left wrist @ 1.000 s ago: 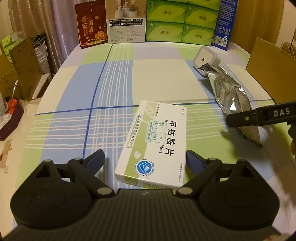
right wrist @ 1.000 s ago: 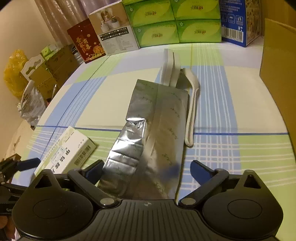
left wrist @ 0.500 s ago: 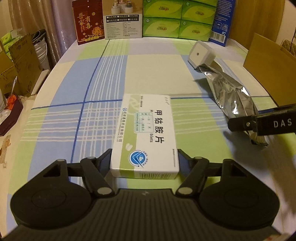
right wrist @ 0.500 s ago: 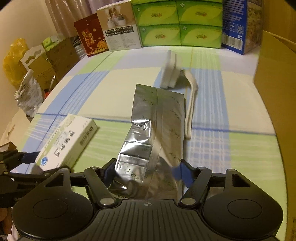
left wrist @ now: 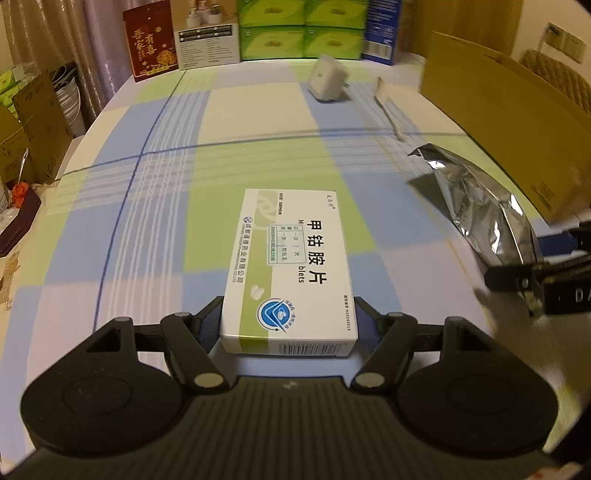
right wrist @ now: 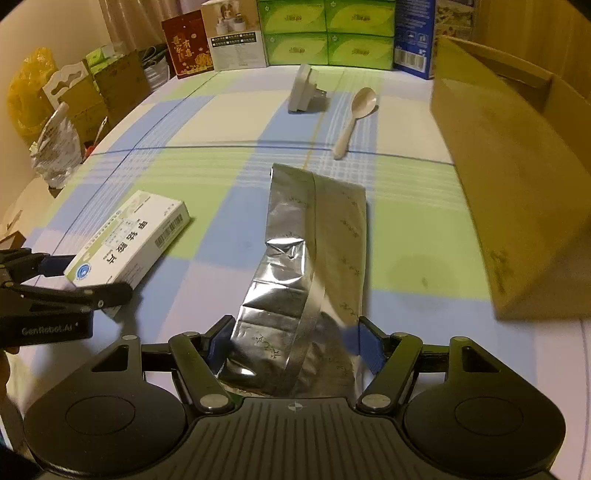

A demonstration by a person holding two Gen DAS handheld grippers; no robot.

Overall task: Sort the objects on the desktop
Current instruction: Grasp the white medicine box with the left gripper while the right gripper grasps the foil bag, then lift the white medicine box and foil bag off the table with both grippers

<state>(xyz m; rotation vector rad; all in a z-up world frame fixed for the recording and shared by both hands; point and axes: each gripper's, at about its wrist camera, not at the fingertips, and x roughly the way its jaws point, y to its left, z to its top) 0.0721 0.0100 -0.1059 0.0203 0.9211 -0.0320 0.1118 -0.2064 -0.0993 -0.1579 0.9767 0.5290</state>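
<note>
My left gripper (left wrist: 288, 325) is shut on a white and green medicine box (left wrist: 291, 266) and holds its near end above the checked tablecloth; the box also shows in the right wrist view (right wrist: 129, 236). My right gripper (right wrist: 293, 349) is shut on a silver foil pouch (right wrist: 310, 273), lifted off the cloth; the pouch also shows at the right of the left wrist view (left wrist: 484, 210). A white charger (right wrist: 304, 88) and a pale spoon (right wrist: 354, 118) lie further back on the table.
An open cardboard box (right wrist: 517, 177) stands at the right side of the table. Green tissue boxes (right wrist: 325, 33), a blue box (right wrist: 413, 37) and a red packet (right wrist: 186, 44) line the far edge. Bags and cartons (right wrist: 55, 110) stand beyond the left edge.
Both grippers have closed on their objects and lifted them. The pouch has come back off the charger and spoon, which now lie uncovered.
</note>
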